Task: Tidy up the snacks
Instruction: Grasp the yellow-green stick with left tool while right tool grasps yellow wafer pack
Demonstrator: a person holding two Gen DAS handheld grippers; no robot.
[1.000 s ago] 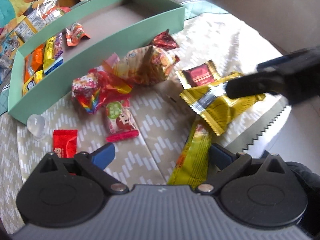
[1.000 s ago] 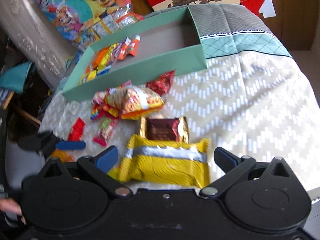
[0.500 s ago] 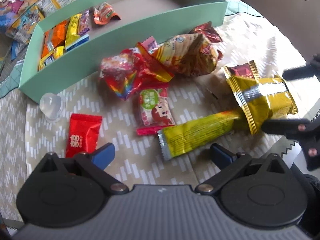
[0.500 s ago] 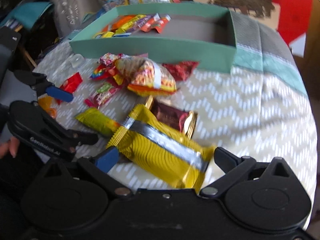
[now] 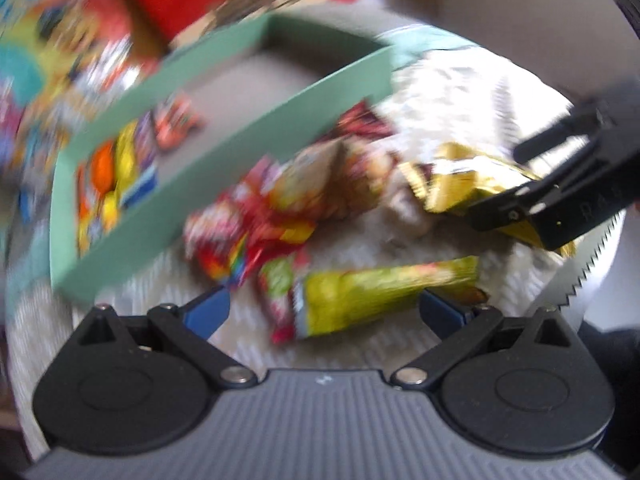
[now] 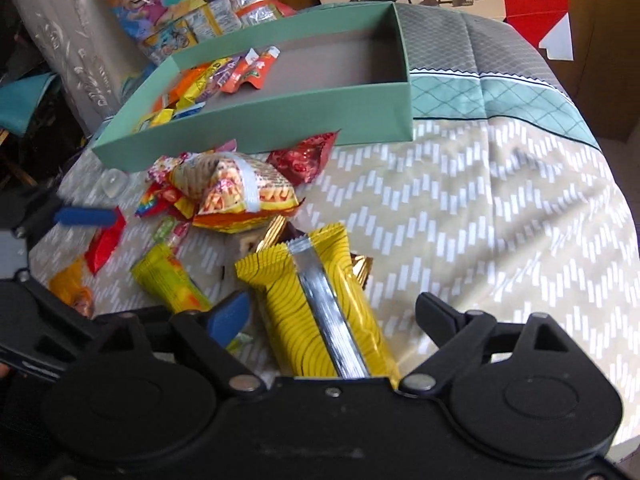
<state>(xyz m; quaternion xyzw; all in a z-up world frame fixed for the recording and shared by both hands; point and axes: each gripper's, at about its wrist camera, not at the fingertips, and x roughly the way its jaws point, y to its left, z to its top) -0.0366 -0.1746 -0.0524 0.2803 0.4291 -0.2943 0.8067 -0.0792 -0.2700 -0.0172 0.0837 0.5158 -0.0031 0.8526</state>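
my right gripper [image 6: 334, 318] sits low over the yellow pack [image 6: 320, 312], which lies between its fingers on the cloth [image 6: 480, 220]. the jaws have just been closing in but they are not yet tight: the blue left pad [image 6: 228, 316] is beside the pack's edge and the right finger [image 6: 440, 320] stands apart from it, so nothing is gripped. under the pack's far end a brown-gold wrapper [image 6: 360, 266] peeks out.

my left gripper [image 5: 324, 312] is spread wide, its view blurred. a long yellow-green stick [image 5: 380, 292] lies crosswise between its blue pads [image 5: 208, 312], not pinched.

the green box [image 6: 280, 116] stands at the far side of the cloth. its left end holds a few orange and yellow snacks [image 6: 208, 84]; the right part is bare. just in front of its near wall lies the loose pile: a big orange-yellow bag [image 6: 236, 196], a dark red foil piece [image 6: 304, 160], a rainbow wrapper [image 6: 154, 200], a red sachet [image 6: 105, 244] and a clear jelly cup [image 6: 113, 184] near the box's left corner.
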